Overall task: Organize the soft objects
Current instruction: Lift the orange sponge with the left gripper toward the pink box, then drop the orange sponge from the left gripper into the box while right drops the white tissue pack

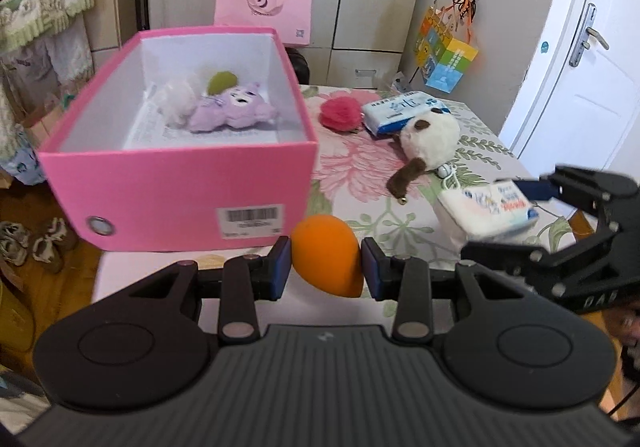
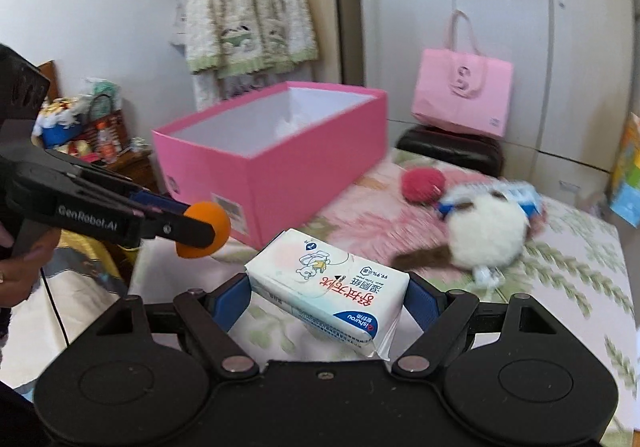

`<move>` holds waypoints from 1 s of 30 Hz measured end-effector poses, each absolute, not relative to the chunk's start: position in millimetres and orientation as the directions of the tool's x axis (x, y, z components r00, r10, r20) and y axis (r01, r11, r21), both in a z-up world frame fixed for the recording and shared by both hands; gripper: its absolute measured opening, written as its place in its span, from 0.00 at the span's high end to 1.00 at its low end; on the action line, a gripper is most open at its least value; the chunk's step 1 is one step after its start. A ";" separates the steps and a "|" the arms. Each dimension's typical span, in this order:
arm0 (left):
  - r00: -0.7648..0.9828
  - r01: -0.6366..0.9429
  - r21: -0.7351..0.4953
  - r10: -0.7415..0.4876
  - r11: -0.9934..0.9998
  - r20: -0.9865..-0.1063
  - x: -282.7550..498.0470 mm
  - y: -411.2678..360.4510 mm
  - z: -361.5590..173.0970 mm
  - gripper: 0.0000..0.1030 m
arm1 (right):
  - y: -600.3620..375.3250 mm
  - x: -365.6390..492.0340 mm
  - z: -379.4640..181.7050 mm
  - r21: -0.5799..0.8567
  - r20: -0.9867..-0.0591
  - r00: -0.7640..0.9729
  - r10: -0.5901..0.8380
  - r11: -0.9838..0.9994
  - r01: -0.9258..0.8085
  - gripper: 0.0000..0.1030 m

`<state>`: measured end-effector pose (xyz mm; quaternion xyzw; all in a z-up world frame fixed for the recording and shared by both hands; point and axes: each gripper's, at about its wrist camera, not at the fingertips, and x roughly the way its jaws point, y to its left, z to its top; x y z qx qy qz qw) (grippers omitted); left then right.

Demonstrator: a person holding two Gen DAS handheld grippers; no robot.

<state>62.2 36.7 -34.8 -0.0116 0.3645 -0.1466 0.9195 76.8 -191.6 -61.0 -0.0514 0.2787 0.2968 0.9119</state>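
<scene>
Left wrist view. The left gripper [image 1: 326,263] fills the lower half of the frame, its two blue pads closed against the sides of an orange sponge [image 1: 326,255], which sits squarely between them at centre frame with its pointed end toward the lower right. Above and to the left stands the open pink box [image 1: 180,191]; inside it lie a purple plush toy [image 1: 232,109], a white fluffy item [image 1: 176,101] to its left, and a green piece [image 1: 221,81] behind. To the right of the box, on the floral bedspread [image 1: 352,175], lie a red puff [image 1: 340,112], a blue-and-white tissue pack [image 1: 402,113] and a white-and-brown plush dog [image 1: 430,143]. At the right edge the right gripper [image 1: 520,215] clamps a white wipes pack [image 1: 488,209] above the bedspread.

Right wrist view. The right gripper [image 2: 326,297] occupies the lower frame, its blue pads closed on the two ends of the white wipes pack [image 2: 328,293], which lies crosswise between them, printed face up. At left centre the left gripper [image 2: 202,225] holds the orange sponge [image 2: 208,229] just in front of the pink box's [image 2: 288,183] near corner. The plush dog [image 2: 486,233] and red puff [image 2: 422,183] appear blurred at right centre. A pink paper bag [image 2: 462,95] stands at upper right.
</scene>
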 end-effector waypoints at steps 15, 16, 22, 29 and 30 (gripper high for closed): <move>0.693 0.295 -0.111 -0.292 0.949 -0.659 73.5 72.6 13.4 0.64 | -141.5 84.2 17.0 -0.013 -0.457 0.632 0.626 0.705 -0.709 0.17; 0.701 0.290 -0.105 -0.286 0.951 -0.653 76.5 74.4 16.8 0.64 | -138.7 86.5 20.4 -0.017 -0.449 0.629 0.635 0.697 -0.717 0.17; 0.747 0.255 -0.094 -0.258 0.962 -0.613 103.5 87.8 35.3 0.64 | -119.3 121.5 30.9 -0.028 -0.438 0.629 0.642 0.689 -0.724 0.17; 0.759 0.238 -0.122 -0.263 0.964 -0.596 157.7 103.8 49.0 0.64 | -108.6 177.4 42.0 -0.037 -0.453 0.640 0.621 0.703 -0.710 0.17; 0.753 0.239 -0.121 -0.263 0.963 -0.604 166.8 103.3 48.0 0.64 | -104.4 185.3 41.5 -0.044 -0.462 0.632 0.622 0.696 -0.717 0.17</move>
